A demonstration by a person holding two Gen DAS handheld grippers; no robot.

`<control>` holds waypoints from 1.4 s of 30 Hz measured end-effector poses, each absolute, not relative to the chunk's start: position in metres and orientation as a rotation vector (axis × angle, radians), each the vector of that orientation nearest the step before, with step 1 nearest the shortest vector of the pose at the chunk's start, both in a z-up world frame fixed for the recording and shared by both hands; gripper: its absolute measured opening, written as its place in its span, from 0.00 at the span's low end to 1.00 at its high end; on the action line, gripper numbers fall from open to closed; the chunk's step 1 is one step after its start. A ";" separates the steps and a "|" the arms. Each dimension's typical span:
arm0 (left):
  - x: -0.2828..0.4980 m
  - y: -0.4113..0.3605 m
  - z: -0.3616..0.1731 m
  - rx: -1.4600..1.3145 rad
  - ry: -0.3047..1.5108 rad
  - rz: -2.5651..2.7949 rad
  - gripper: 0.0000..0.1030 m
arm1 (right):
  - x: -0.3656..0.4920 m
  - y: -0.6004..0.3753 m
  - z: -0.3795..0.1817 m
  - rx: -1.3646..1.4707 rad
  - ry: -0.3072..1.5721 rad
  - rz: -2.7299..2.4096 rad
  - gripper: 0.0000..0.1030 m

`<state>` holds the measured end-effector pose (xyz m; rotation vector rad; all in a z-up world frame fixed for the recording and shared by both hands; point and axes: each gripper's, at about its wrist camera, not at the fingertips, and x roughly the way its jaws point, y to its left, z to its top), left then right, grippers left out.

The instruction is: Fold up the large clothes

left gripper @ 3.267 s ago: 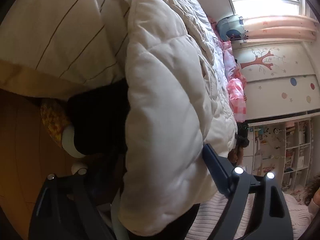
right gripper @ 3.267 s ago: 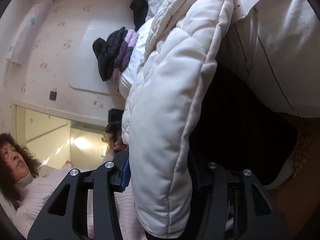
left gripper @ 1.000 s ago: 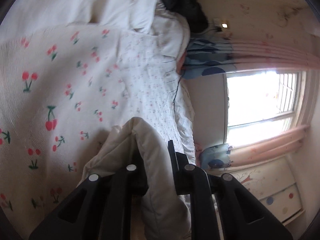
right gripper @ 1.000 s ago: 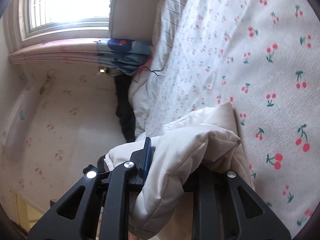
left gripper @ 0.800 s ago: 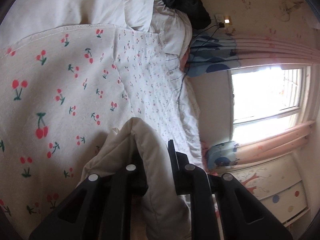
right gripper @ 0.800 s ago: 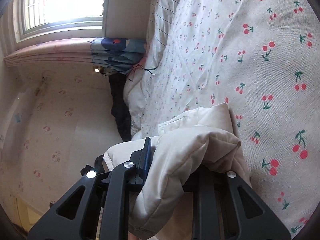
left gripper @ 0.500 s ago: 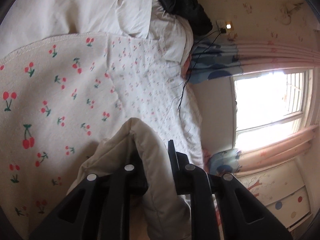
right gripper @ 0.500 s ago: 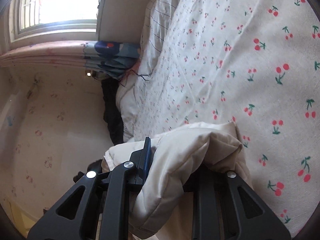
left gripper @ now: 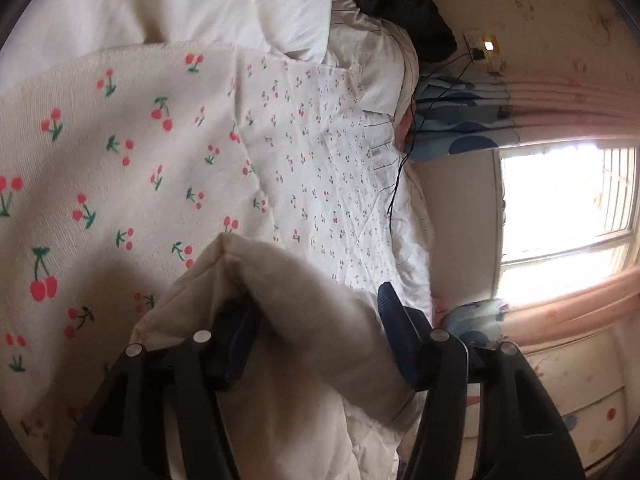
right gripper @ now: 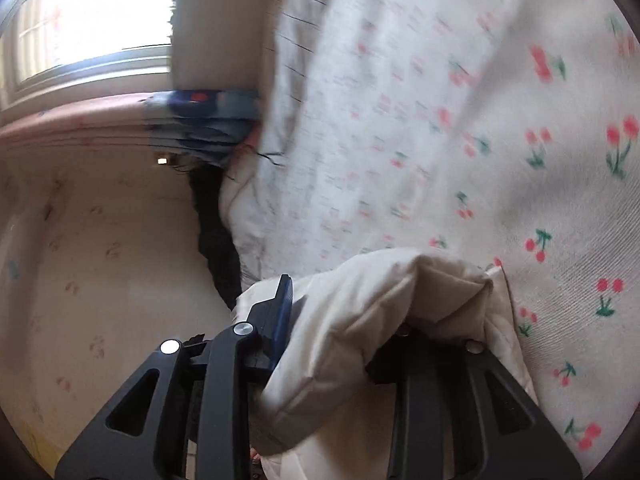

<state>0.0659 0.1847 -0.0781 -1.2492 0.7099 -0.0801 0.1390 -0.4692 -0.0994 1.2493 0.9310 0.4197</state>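
A cream-white puffer jacket (left gripper: 288, 368) lies bunched on the cherry-print bed cover (left gripper: 120, 160). My left gripper (left gripper: 312, 308) straddles one fold of it. Its jaws are opening, and the blue right pad (left gripper: 390, 312) stands off the fabric while the left finger is half buried under the fold. In the right wrist view another thick fold of the jacket (right gripper: 380, 300) fills my right gripper (right gripper: 344, 312). Those jaws are opening too, though the blue left pad (right gripper: 285, 312) still lies against the fabric. The right finger is hidden beneath the jacket. The cherry cover (right gripper: 540, 160) spreads out beyond.
White pillows (left gripper: 200, 0) and a heap of black clothes (left gripper: 400, 4) sit at the head of the bed. A dark cable (left gripper: 400, 176) runs along the bed's far side below a bright window (left gripper: 560, 208) with pink curtains. A painted dresser (left gripper: 580, 400) stands at lower right.
The left jaws have spread wide and let the jacket fold loose. The right jaws have widened slightly, and that view has swung and blurred. Both hands have shifted a little over the bed.
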 end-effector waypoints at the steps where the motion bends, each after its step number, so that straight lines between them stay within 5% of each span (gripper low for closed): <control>1: 0.067 0.185 -0.074 -1.236 0.716 -0.089 0.56 | 0.137 -0.470 -0.095 1.253 0.916 0.449 0.38; 4: 0.056 0.188 -0.048 -1.203 0.617 -0.118 0.65 | 0.123 -0.477 -0.079 1.244 0.894 0.490 0.69; 7: 0.039 0.194 -0.017 -1.201 0.460 -0.197 0.75 | 0.101 -0.490 -0.050 1.209 0.871 0.436 0.88; 11: 0.036 0.170 0.022 -1.055 0.411 -0.345 0.83 | 0.084 -0.449 0.015 0.771 0.840 0.432 0.88; 14: 0.058 0.109 0.035 -0.842 0.579 -0.469 0.84 | 0.091 -0.365 0.036 0.365 0.877 0.440 0.89; 21: 0.085 0.024 0.008 -0.528 0.833 -0.375 0.84 | 0.157 -0.213 -0.060 -0.236 1.087 0.321 0.89; 25: 0.097 0.042 -0.013 -0.635 0.883 -0.276 0.84 | 0.197 -0.232 -0.102 -0.069 1.190 0.259 0.93; 32: 0.089 0.046 -0.009 -0.592 0.850 -0.214 0.86 | 0.161 -0.251 -0.050 -0.027 1.014 0.242 0.93; 36: 0.104 0.041 -0.040 -0.541 0.944 -0.165 0.88 | 0.189 -0.281 -0.097 0.092 1.166 0.224 0.94; 42: 0.094 0.035 -0.027 -0.462 0.903 -0.126 0.88 | 0.158 -0.292 -0.037 0.046 1.050 0.218 0.94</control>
